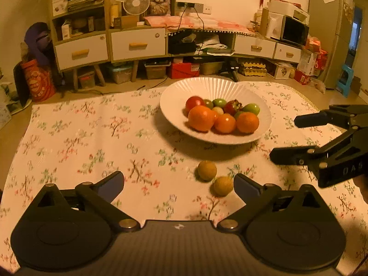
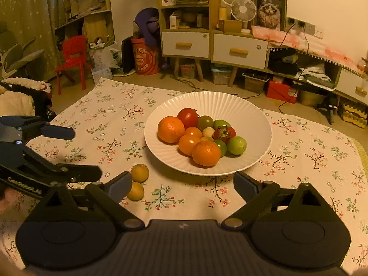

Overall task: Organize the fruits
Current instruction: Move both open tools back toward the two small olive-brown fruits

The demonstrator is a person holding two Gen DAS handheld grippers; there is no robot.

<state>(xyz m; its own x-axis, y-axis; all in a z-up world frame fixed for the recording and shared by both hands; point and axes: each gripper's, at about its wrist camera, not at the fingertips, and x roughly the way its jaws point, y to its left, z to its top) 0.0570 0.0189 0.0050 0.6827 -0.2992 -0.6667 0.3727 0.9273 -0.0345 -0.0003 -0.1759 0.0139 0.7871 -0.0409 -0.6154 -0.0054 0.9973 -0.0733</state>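
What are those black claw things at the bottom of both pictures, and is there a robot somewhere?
No robot: a person holds a black two-finger gripper in each hand, each carrying a camera. One picture looks along the left gripper, the other along the right gripper; each also glimpses the other at its edge. Both have jaws wide open, holding nothing. On the floral tablecloth stands a white ribbed bowl of oranges, tomatoes and green fruits. Two small brownish-yellow round fruits lie loose in front of it.
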